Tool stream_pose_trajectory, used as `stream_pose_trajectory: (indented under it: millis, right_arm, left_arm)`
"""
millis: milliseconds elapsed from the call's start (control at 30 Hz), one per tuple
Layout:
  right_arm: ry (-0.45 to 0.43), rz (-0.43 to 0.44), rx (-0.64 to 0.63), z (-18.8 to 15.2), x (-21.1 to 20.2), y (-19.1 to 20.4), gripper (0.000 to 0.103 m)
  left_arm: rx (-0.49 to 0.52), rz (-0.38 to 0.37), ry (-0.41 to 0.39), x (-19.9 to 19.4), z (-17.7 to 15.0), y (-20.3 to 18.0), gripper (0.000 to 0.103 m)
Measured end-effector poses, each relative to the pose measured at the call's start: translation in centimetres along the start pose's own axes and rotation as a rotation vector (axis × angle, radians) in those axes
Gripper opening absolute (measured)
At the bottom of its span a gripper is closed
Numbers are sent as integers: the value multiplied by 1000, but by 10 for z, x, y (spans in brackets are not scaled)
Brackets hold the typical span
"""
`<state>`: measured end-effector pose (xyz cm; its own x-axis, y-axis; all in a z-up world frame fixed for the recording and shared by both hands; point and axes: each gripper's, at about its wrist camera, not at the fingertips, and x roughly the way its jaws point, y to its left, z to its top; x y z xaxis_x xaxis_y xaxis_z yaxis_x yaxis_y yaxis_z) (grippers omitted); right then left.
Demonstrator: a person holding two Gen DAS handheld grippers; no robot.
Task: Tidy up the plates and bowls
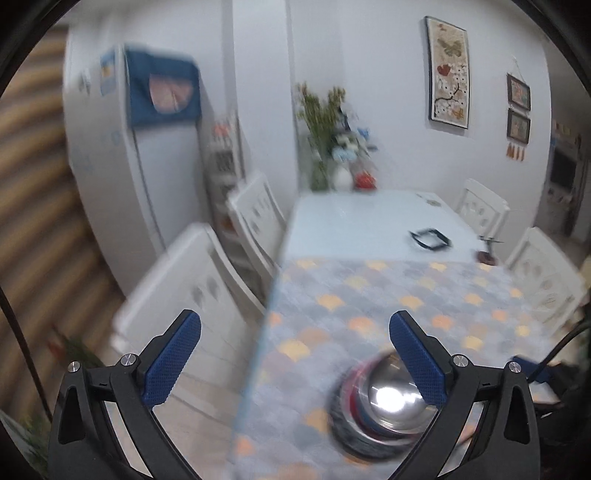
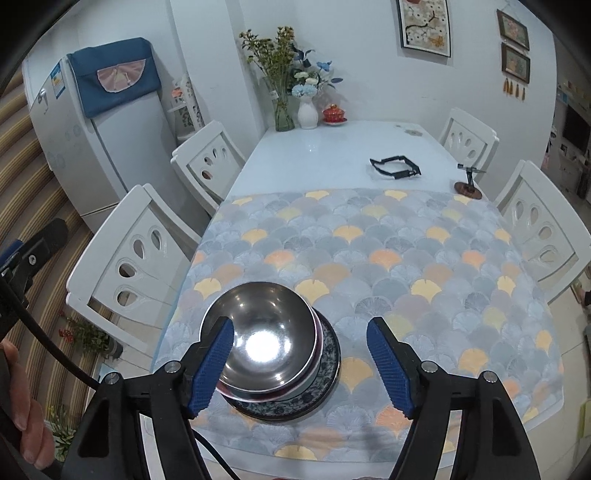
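Steel bowl (image 2: 264, 338) nested atop a stack on a blue-patterned plate (image 2: 325, 373), resting on the fan-print cloth (image 2: 406, 266) at the near left of the tabletop (image 2: 332, 155). Right gripper (image 2: 301, 363) just above, fingers (image 2: 212, 365) apart, bowl rim at 9 o'clock, nothing clamped. Left gripper (image 1: 295, 354) blurred, fingers (image 1: 173, 354) apart and empty, stack at 5 o'clock.

I count, ahead of my right claw (image 2: 300, 363): one steel bowl (image 2: 258, 338) between its fingers, stacked on one blue-patterned plate (image 2: 325, 384). Beyond: four white chairs (image 2: 136, 266), two vases (image 2: 307, 113), one red lidded cup (image 2: 334, 112), one fridge (image 2: 110, 122), three wall pictures (image 2: 424, 26).
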<state>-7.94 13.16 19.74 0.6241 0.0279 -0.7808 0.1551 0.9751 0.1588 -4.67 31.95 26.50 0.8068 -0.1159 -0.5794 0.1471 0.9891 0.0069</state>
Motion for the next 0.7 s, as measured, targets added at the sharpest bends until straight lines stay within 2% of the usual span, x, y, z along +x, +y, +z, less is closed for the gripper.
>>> stream_pose_trajectory:
  millis: [67,133,200,367,433,567,700]
  right_arm:
    - [26,-6,-1,-3,5,0,75]
    - [40,-27,-7,-4,8,0,75]
    - [56,-54,-14,-5,11,0,75]
    - [94,-89,-14,-7,20,-2,75]
    - [118,-77,-4,-7,25,-4,75]
    - [138,-72,-4,-6,31,-2,75]
    - [139,-66,-20,-5,32,4,75]
  left_arm:
    - [-63,-47,49,7,-5,5,102]
    - [-96,-12,92,17,-11,6,102]
    - [-86,39,169,30,-17,6,102]
    - [-71,64,299,48,-39,-1,102]
    - [-51,54,323,51,-46,-6,102]
    - [-2,71,323,49,-49,-12,102]
    - [-14,51,330,49,-47,-10,102]
